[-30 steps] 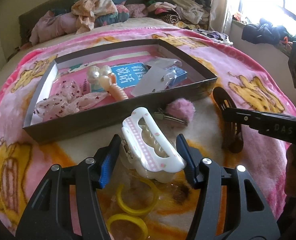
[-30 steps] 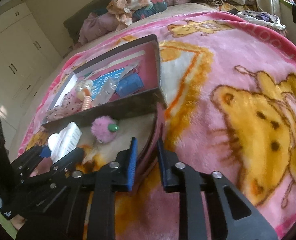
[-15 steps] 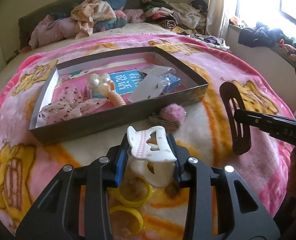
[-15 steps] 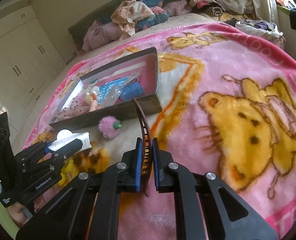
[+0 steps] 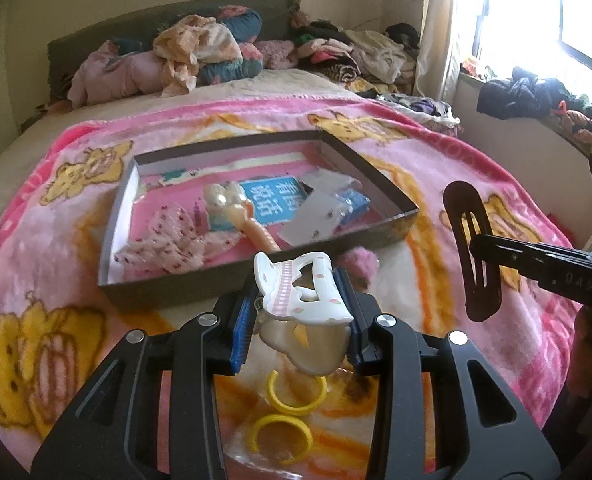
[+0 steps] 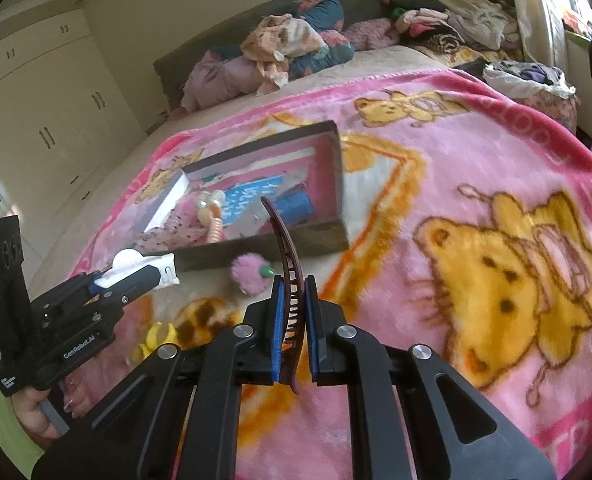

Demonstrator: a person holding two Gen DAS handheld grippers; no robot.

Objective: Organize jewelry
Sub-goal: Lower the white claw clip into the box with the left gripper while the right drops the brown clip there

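The left claw [image 5: 297, 308] is clamped on a white hair clip [image 5: 301, 294] with pink trim, held clear of the bed just short of the near wall of the open box [image 5: 232, 276]. The right claw [image 6: 294, 328] is closed tight on a brown banana clip [image 6: 286, 280], which stands upright between the pads with its curved tip rising above them and its comb teeth showing.

Handling, as judged: both clips appear to be light, rigid plastic. The white clip is sprung and bulbous; a grip across its flanks, as now, looks sound, though glossy plastic may slip or the jaw hinge may open if squeezed near the levers. The brown clip is thin and long; it is gripped low, so the upper length could pivot. Its teeth look the most breakable part.

Surface: a plush pink blanket [image 6: 475, 160] with yellow bear figures covers the bed. It is soft and uneven, so small items may sink or snag. Two yellow rings [image 5: 280, 428] and a pink pom-pom clip [image 6: 250, 274] lie loose on it near the box, which already holds a pearl piece, a dotted fabric bow and blue cards.

Room: piled clothing at the headboard, cupboards to one side, strong window glare on the other.
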